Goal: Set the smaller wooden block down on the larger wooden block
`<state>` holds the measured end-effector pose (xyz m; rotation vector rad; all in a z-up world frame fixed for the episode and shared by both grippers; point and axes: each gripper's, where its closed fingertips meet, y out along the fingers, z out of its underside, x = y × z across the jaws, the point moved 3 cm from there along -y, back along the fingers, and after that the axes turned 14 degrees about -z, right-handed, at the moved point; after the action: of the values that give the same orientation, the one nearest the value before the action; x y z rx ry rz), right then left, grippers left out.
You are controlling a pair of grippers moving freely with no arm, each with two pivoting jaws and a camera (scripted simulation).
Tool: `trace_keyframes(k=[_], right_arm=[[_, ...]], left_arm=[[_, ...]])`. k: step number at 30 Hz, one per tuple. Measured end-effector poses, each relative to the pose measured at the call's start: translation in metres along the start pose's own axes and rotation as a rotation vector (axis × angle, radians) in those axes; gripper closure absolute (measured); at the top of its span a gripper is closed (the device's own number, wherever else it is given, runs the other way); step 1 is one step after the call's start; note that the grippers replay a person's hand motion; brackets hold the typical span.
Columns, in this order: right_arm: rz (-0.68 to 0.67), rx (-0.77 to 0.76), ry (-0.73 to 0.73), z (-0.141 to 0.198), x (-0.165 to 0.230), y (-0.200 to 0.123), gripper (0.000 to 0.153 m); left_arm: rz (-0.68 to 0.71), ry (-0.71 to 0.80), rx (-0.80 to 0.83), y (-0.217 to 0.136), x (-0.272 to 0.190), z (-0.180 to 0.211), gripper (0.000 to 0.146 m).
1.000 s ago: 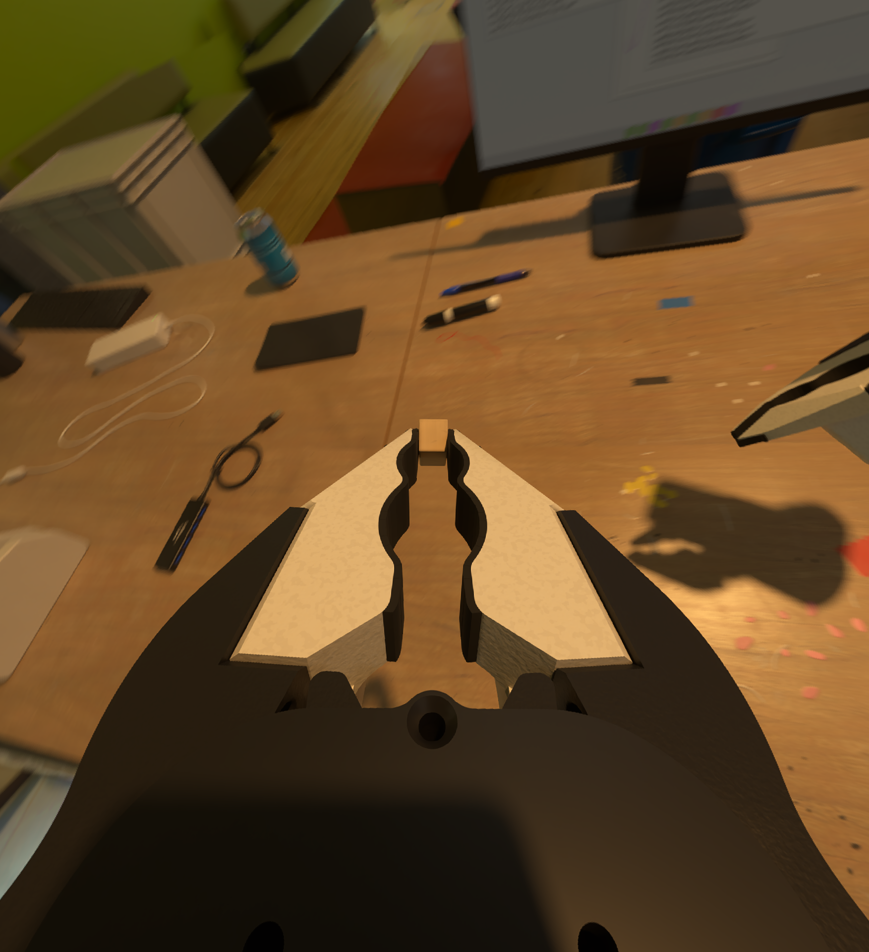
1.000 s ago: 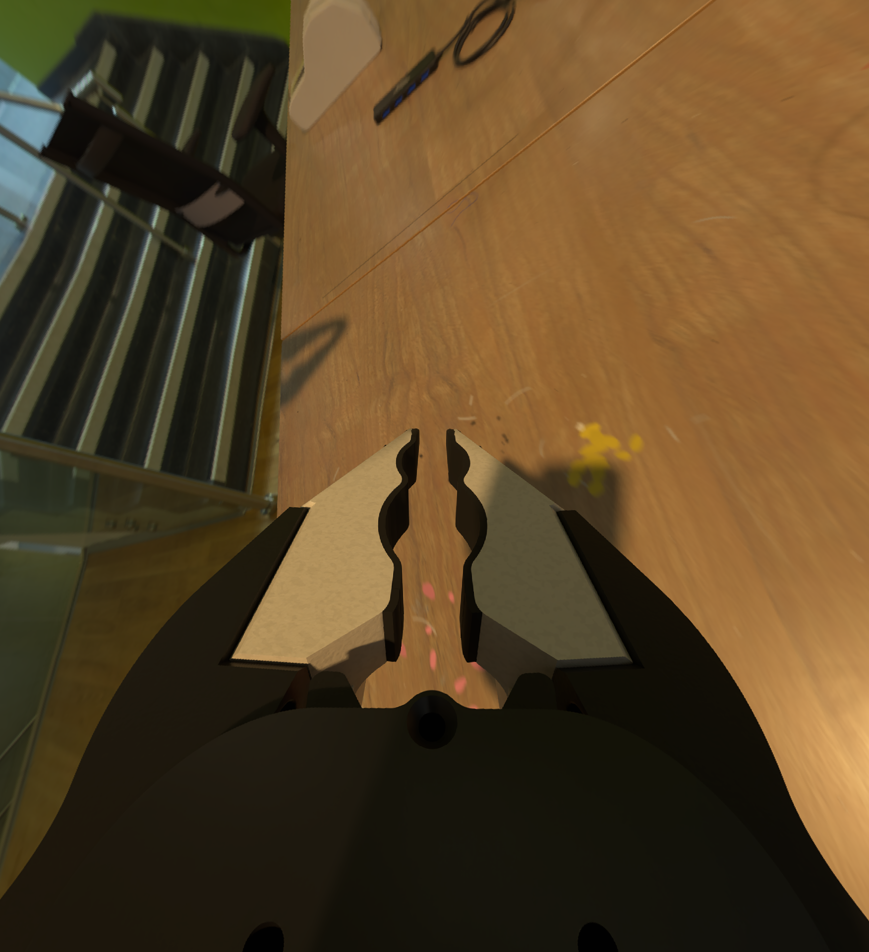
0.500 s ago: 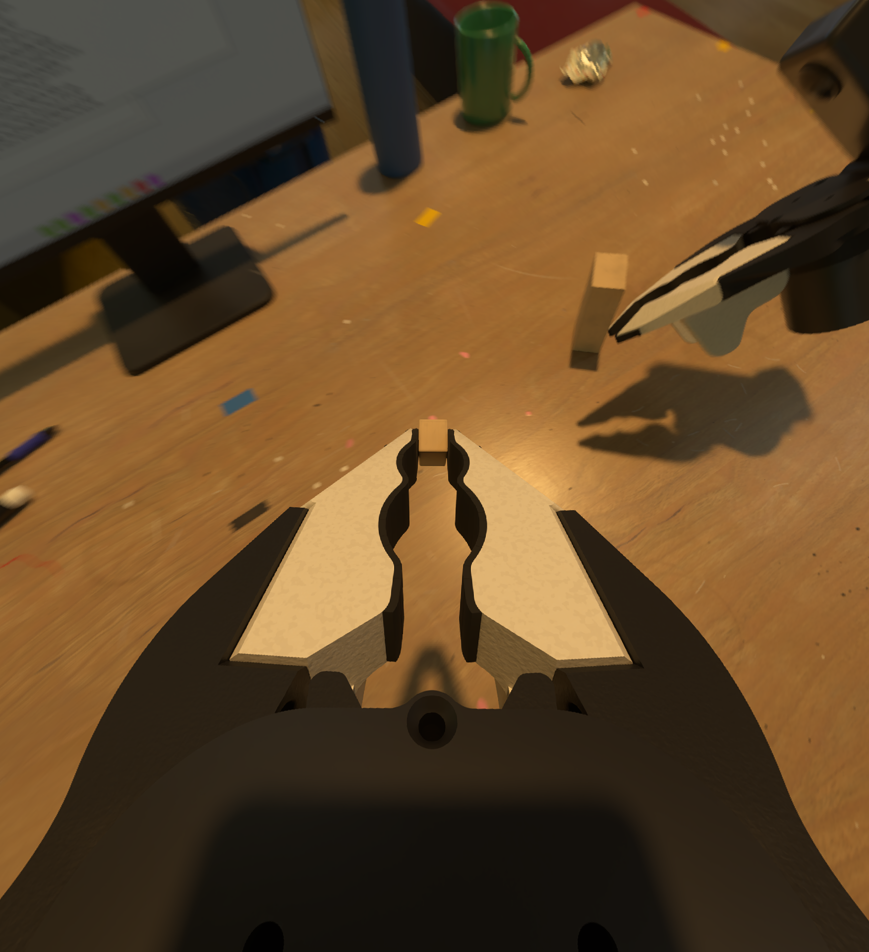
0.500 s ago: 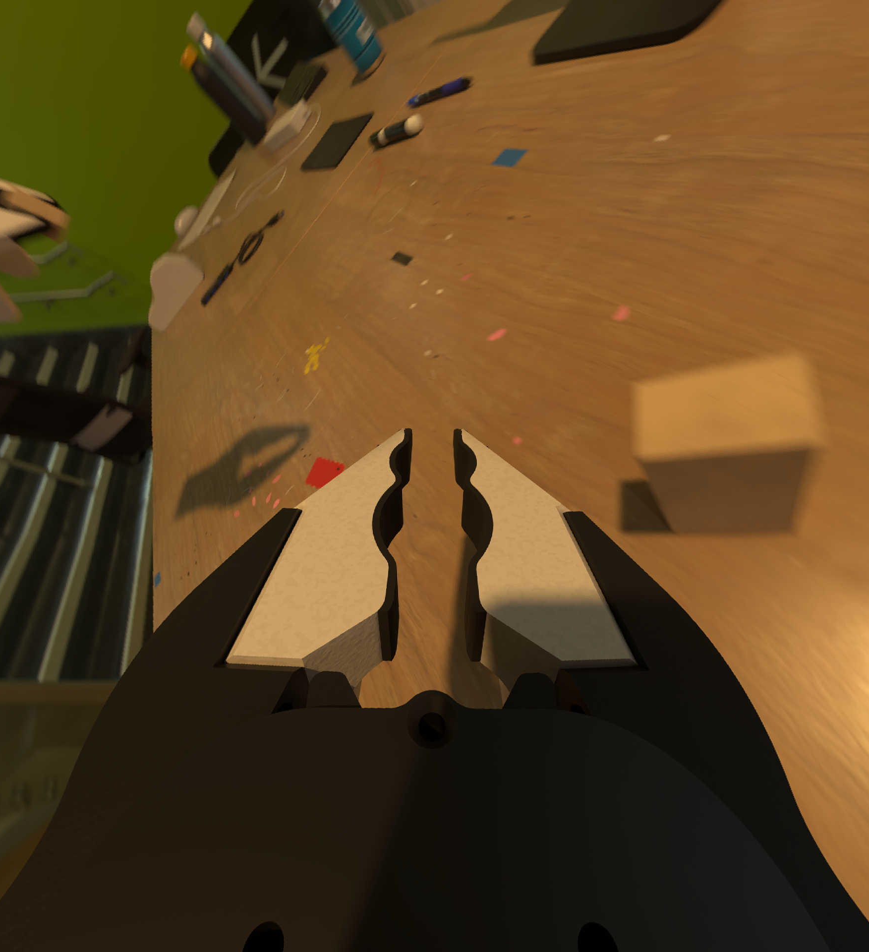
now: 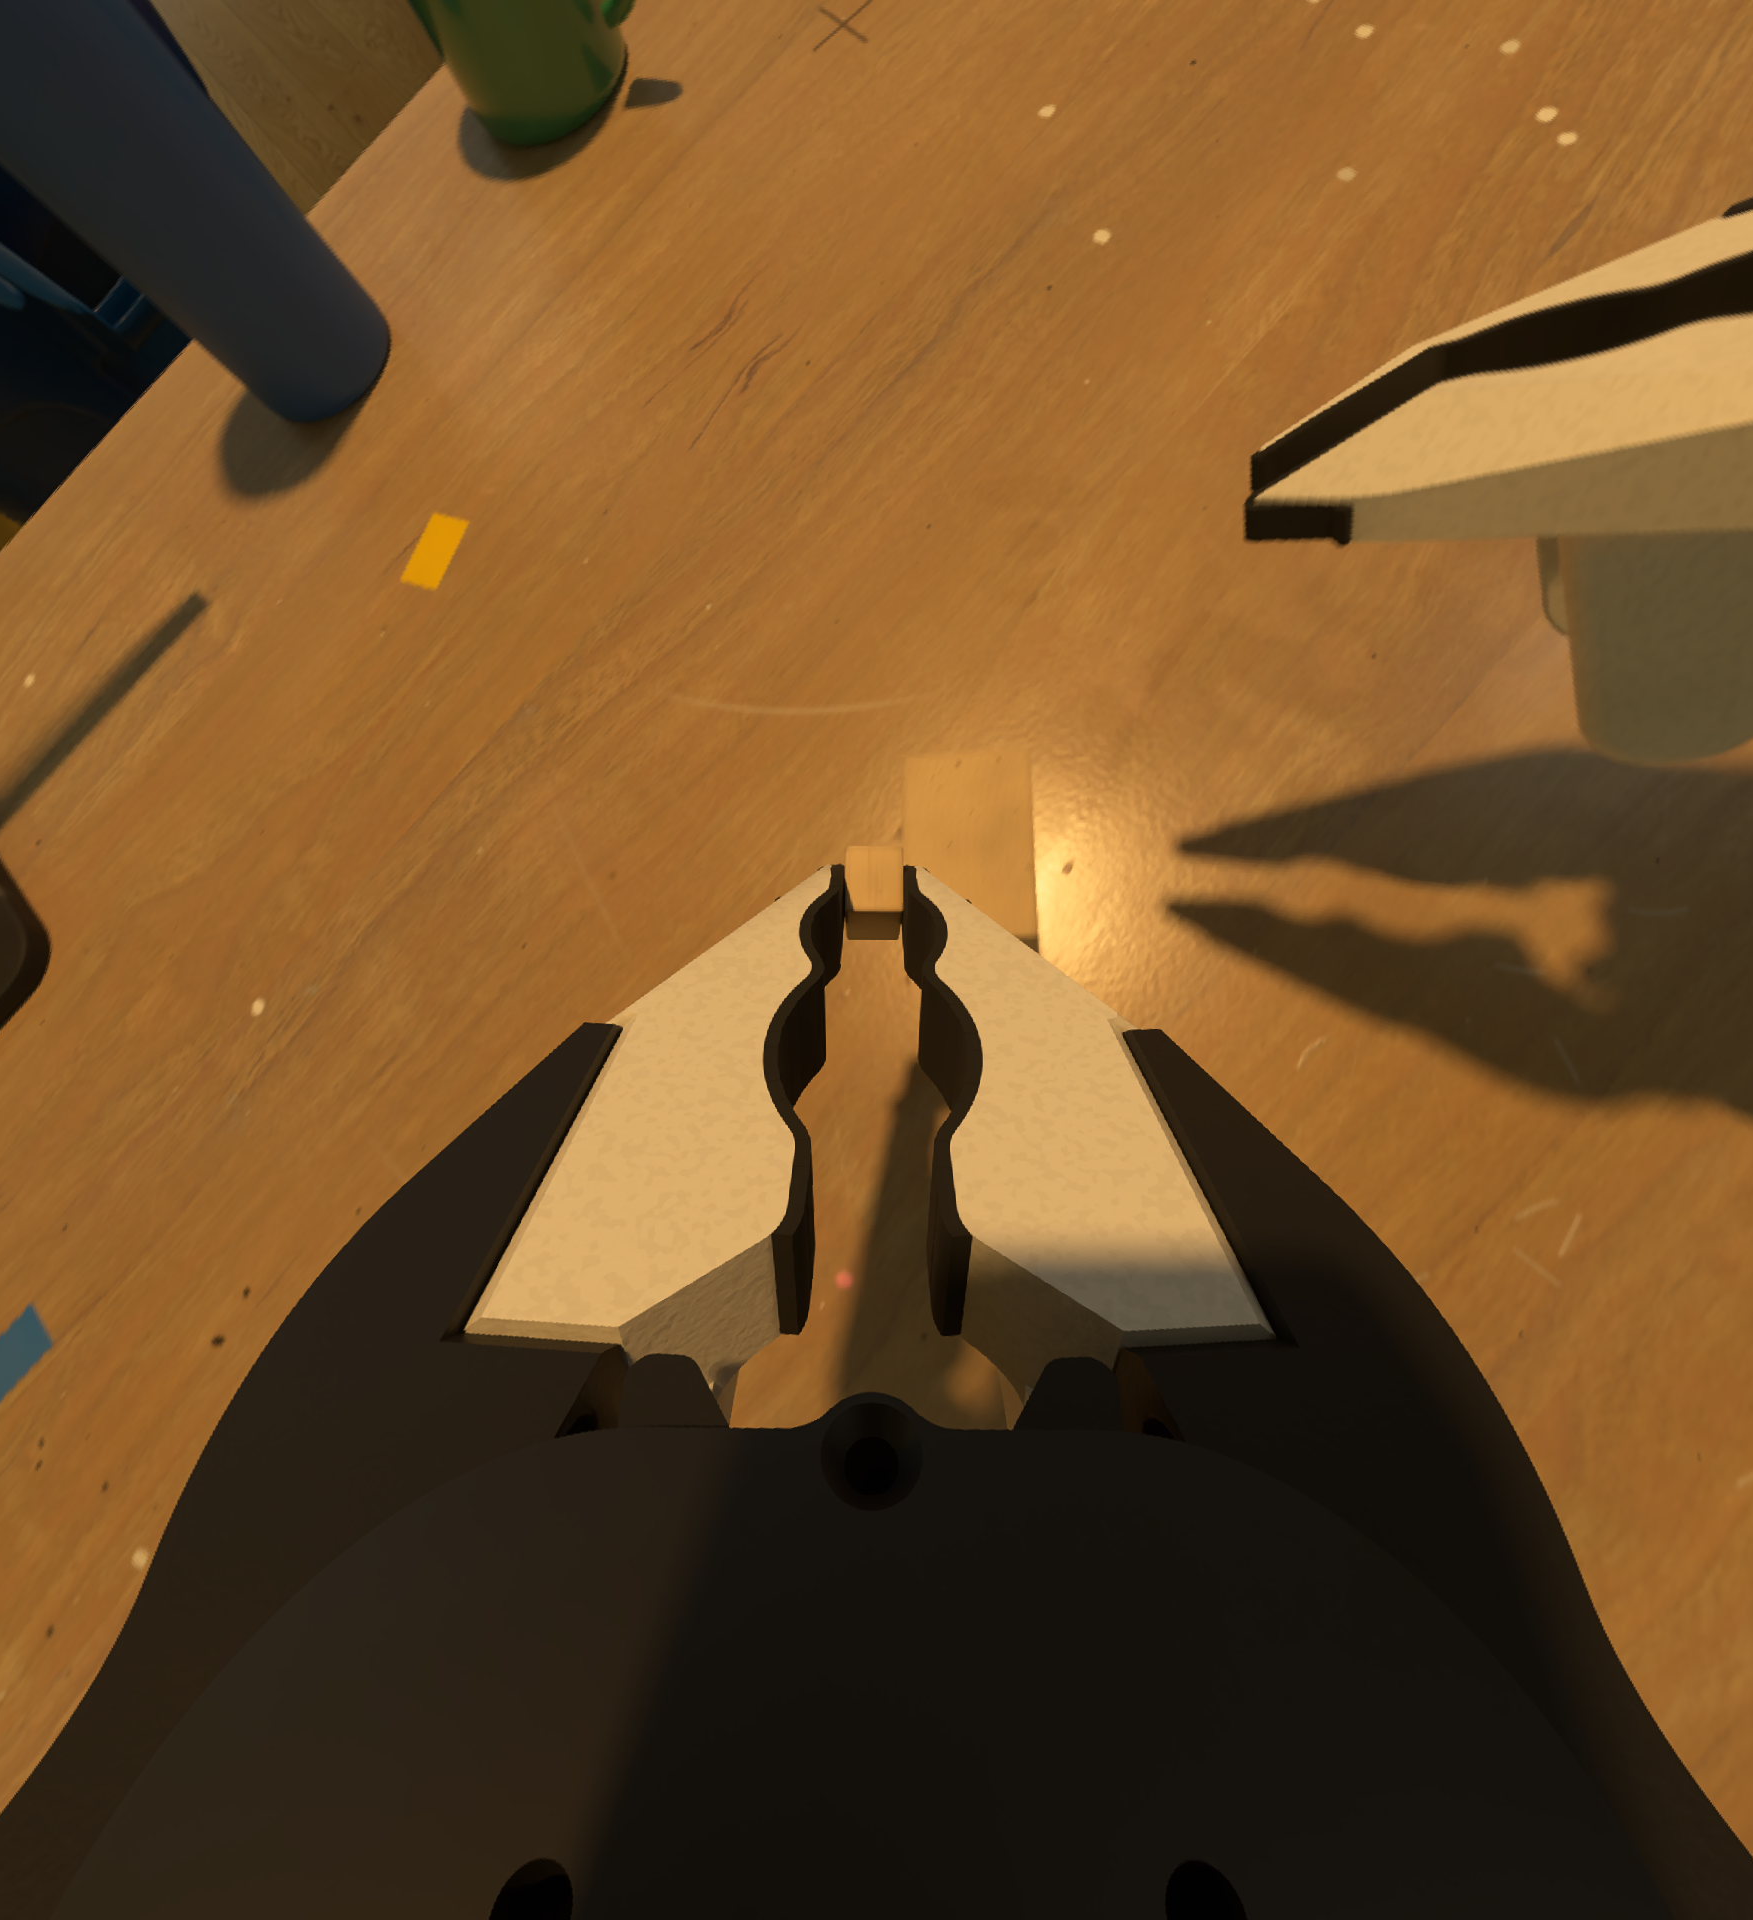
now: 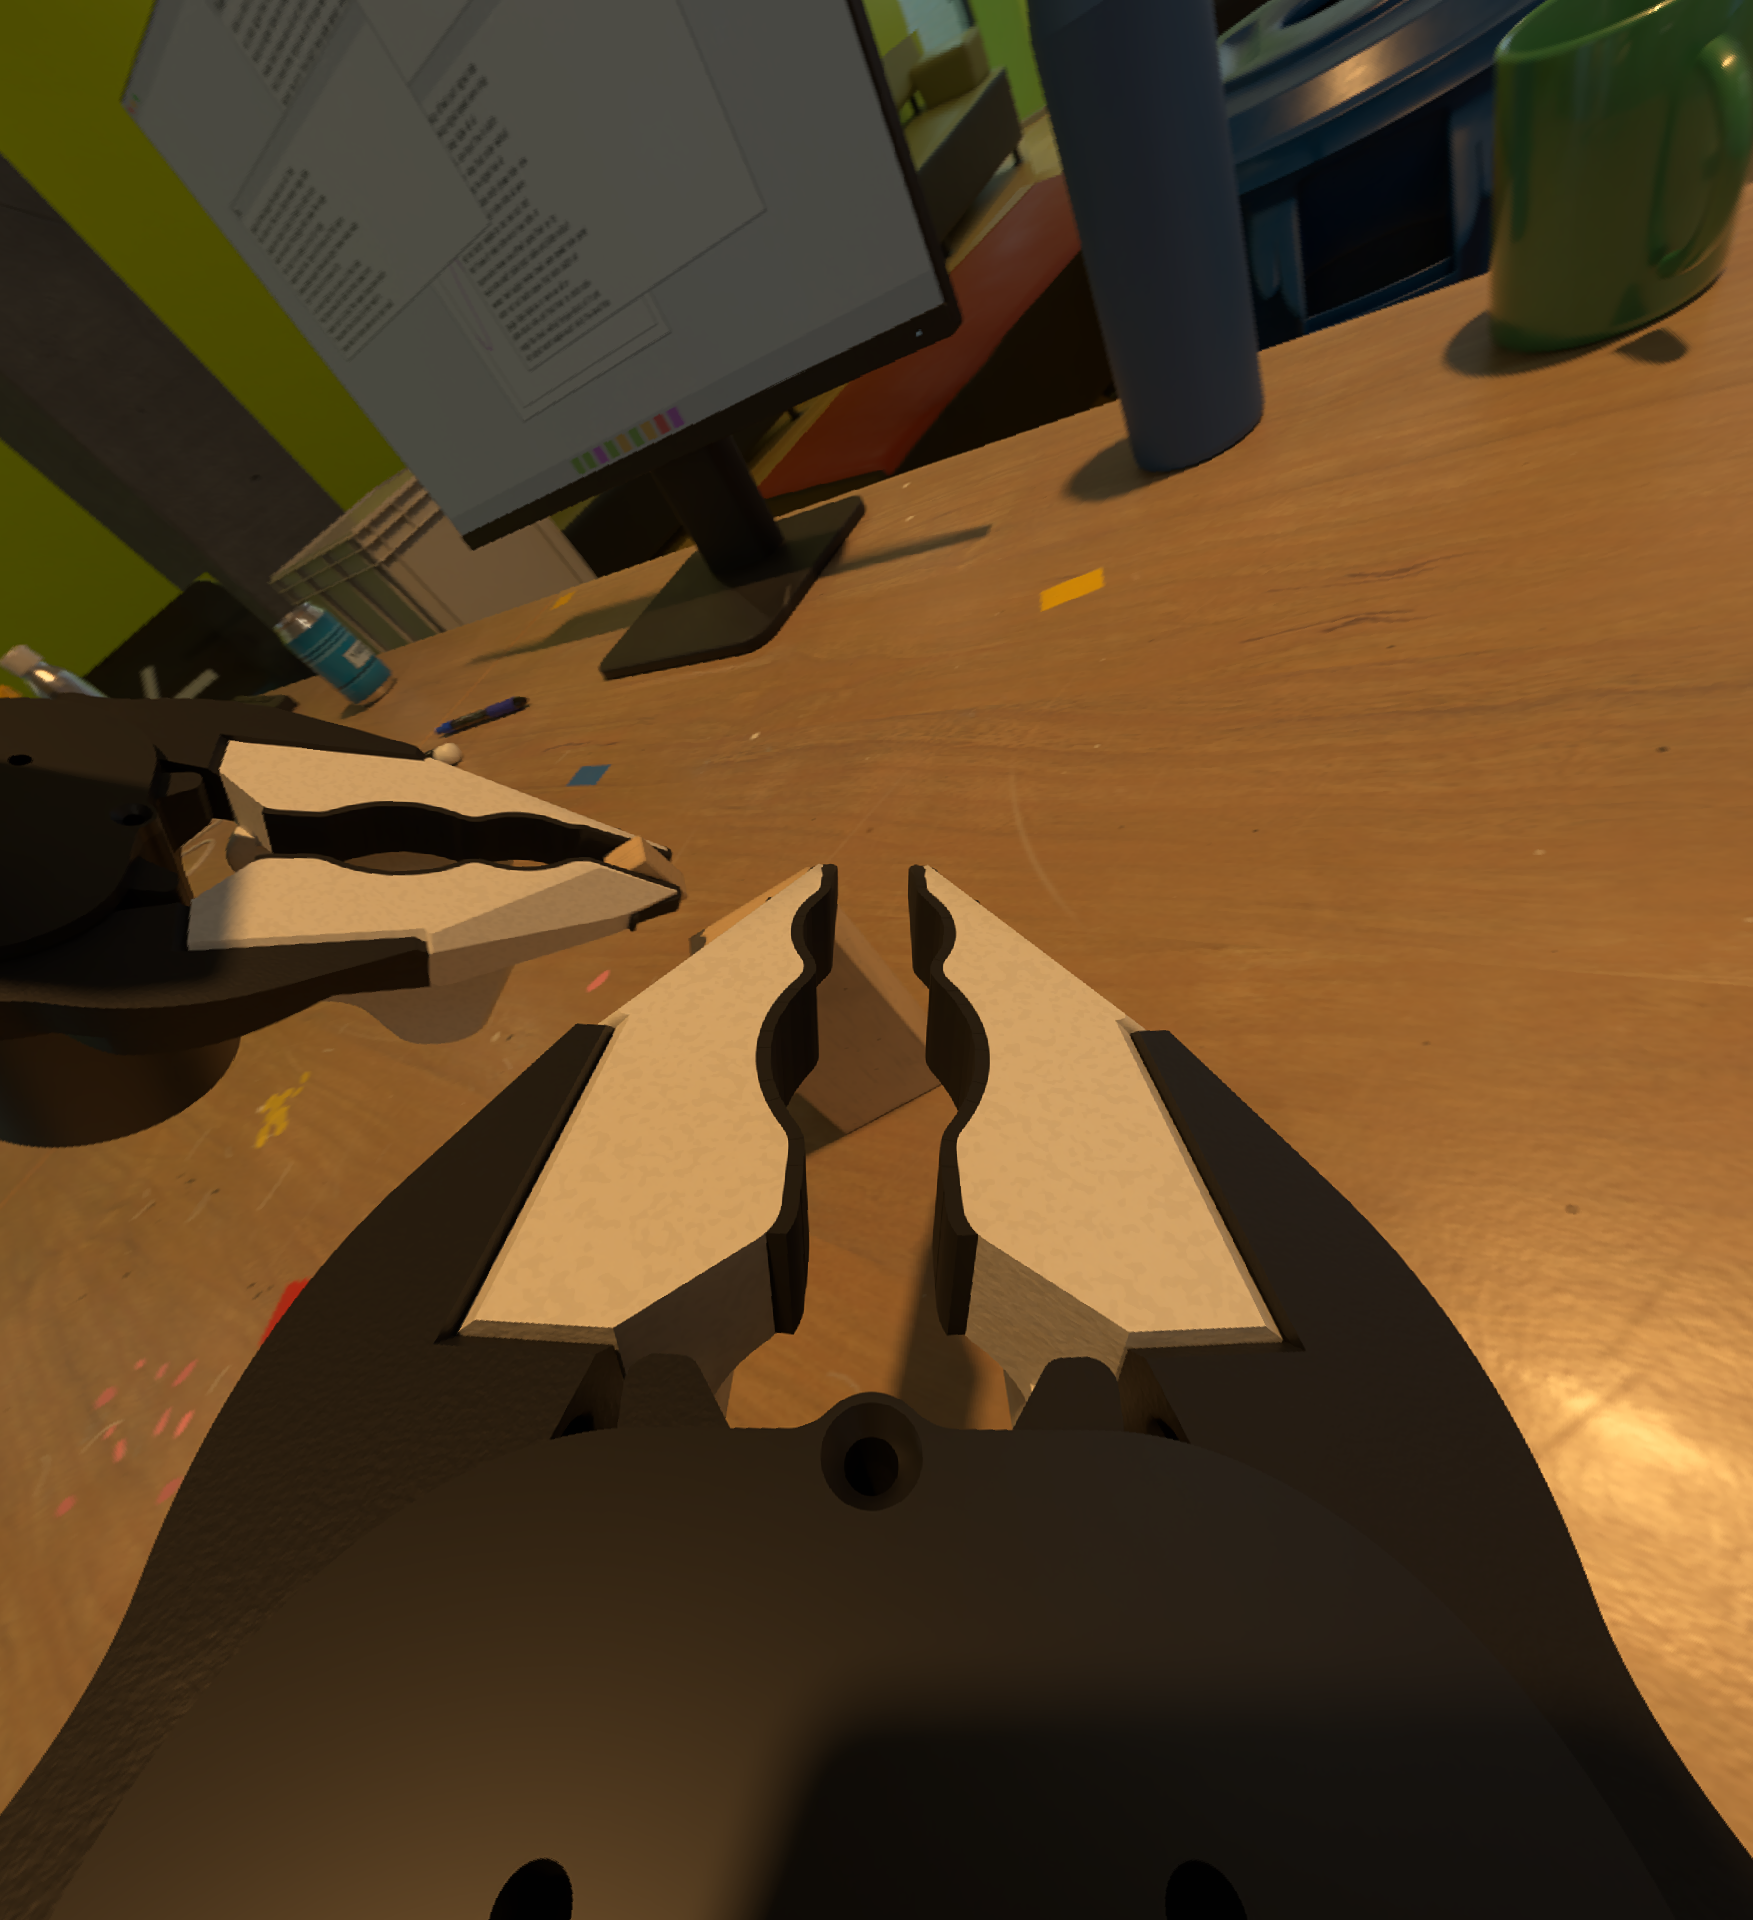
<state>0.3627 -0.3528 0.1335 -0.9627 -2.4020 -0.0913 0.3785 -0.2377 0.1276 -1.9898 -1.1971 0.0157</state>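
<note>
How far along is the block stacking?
Done: the left tool has the smaller wooden block gripped at its tips. In hand: carrying it close above the larger wooden block, which stands on the desk. Left: setting it down and letting go.

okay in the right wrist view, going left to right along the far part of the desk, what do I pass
Blue can → blue pen → monitor stand → yellow sticker → dark blue cylinder → green mug.

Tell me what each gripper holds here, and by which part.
The left gripper pinches the smaller wooden block by its two opposite side faces, at the very tips of its fingers. The right gripper holds nothing; its fingers are apart.
</note>
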Motion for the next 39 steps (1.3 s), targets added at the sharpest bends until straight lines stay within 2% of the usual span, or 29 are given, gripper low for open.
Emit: trace_keyframes(k=[6, 9, 13, 17, 21, 23, 25, 28, 30, 33, 36, 39], right_arm=[[0.001, -0.004, 0.038, 0.004, -0.006, 0.001, 0.134], [0.028, 0.003, -0.002, 0.005, -0.007, 0.002, 0.127], [0.010, -0.011, -0.008, 0.005, 0.007, 0.003, 0.118], [0.015, -0.006, -0.076, 0.007, 0.026, 0.007, 0.110], [0.035, 0.031, -0.190, 0.020, 0.049, 0.014, 0.106], [0.055, 0.063, -0.260, 0.031, 0.062, 0.018, 0.105], [0.080, 0.090, -0.311, 0.041, 0.075, 0.019, 0.106], [0.097, 0.108, -0.328, 0.056, 0.090, 0.017, 0.116], [0.128, 0.113, -0.306, 0.062, 0.090, 0.017, 0.118], [0.156, 0.110, -0.259, 0.065, 0.085, 0.021, 0.117], [0.134, 0.083, -0.214, 0.067, 0.092, 0.025, 0.102], [0.159, 0.072, -0.279, 0.067, 0.104, 0.027, 0.081]], left_arm=[[0.032, -0.049, -0.012, 0.014, -0.016, -0.007, 0.136], [0.037, -0.061, -0.017, 0.014, -0.019, -0.005, 0.136], [0.081, -0.160, -0.022, 0.012, -0.021, -0.005, 0.136], [0.040, -0.184, -0.100, -0.008, -0.006, -0.010, 0.131], [-0.045, -0.172, -0.162, -0.046, 0.026, 0.001, 0.133], [-0.124, -0.185, -0.216, -0.070, 0.050, 0.018, 0.133], [-0.288, -0.207, -0.266, -0.096, 0.084, 0.049, 0.134], [-0.546, -0.231, -0.232, -0.128, 0.136, 0.126, 0.139], [-0.614, -0.336, -0.159, -0.143, 0.159, 0.187, 0.139], [-0.610, -0.505, -0.040, -0.157, 0.178, 0.256, 0.139], [-0.685, -0.542, -0.054, -0.167, 0.198, 0.275, 0.140], [-0.737, -0.538, -0.103, -0.164, 0.205, 0.276, 0.139]])
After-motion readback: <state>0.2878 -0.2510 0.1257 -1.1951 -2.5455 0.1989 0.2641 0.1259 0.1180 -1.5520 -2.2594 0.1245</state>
